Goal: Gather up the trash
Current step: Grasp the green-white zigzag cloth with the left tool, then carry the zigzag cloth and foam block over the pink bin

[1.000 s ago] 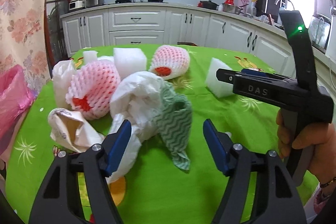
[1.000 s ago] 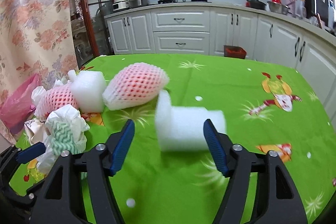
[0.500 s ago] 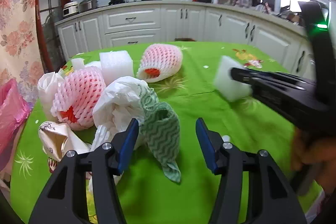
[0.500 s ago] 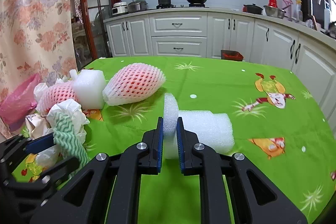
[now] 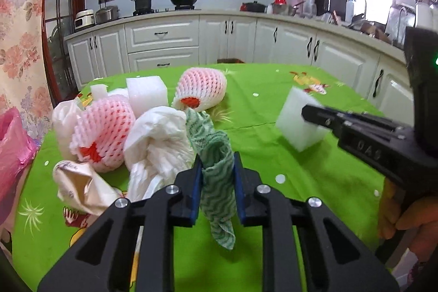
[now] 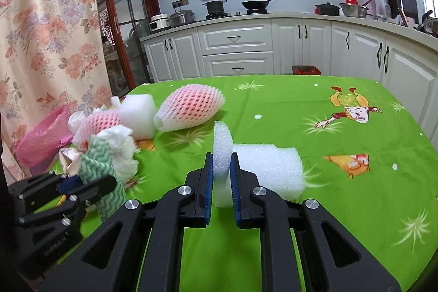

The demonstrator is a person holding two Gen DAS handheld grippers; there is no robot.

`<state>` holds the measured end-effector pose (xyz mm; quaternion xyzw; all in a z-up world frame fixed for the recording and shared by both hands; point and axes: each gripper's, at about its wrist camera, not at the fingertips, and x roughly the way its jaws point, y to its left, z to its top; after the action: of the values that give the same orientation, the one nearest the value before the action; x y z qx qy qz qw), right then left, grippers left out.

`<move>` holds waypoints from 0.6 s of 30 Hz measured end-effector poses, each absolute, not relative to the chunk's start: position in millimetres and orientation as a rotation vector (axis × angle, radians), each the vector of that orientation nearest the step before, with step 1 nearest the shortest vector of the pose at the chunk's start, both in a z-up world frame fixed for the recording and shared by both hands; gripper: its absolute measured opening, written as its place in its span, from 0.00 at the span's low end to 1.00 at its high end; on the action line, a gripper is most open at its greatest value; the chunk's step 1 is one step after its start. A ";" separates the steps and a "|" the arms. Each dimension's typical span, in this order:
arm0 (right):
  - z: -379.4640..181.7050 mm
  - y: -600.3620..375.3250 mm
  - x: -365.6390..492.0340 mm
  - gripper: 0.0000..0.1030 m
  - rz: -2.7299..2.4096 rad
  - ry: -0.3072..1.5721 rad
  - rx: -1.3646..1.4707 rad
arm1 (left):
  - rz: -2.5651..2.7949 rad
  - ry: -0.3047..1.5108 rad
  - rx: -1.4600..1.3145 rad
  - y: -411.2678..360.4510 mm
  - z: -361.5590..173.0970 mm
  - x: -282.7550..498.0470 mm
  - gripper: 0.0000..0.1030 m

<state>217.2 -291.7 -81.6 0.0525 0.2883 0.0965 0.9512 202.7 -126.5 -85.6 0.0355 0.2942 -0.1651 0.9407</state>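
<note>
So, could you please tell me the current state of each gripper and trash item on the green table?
Left gripper: closing on the green wavy cloth.
Right gripper: shut on the white L-shaped foam block.
Pink foam fruit net: lying on its side.
White crumpled paper: loose in the pile.
Pink plastic bag: mouth open.

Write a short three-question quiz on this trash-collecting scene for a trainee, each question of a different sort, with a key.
1. True or false: the right tongs are clamped on the white foam piece.
2. What sits between the left tongs? A) green wavy cloth B) pink bag C) foam cube
3. Fill in: the table wears a ____ cloth.

Key: 1 true; 2 A; 3 green.
</note>
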 end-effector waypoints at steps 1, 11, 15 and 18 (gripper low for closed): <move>-81.8 -289.7 214.3 0.13 0.199 0.586 0.101 | -0.339 0.595 0.070 -124.2 -84.9 199.7 0.19; -84.3 -274.1 185.7 0.13 0.263 0.601 0.102 | -0.324 0.546 0.051 -90.6 -88.9 163.2 0.20; -82.2 -257.4 175.1 0.13 0.306 0.603 0.081 | -0.292 0.541 0.040 -72.2 -90.0 153.4 0.20; -80.9 -238.9 168.4 0.13 0.339 0.604 0.048 | -0.256 0.532 0.048 -60.9 -87.9 149.1 0.20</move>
<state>168.4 -238.9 -80.9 0.0235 0.2962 0.1660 0.9403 149.1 -60.9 -87.9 0.0236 0.2623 -0.1260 0.9564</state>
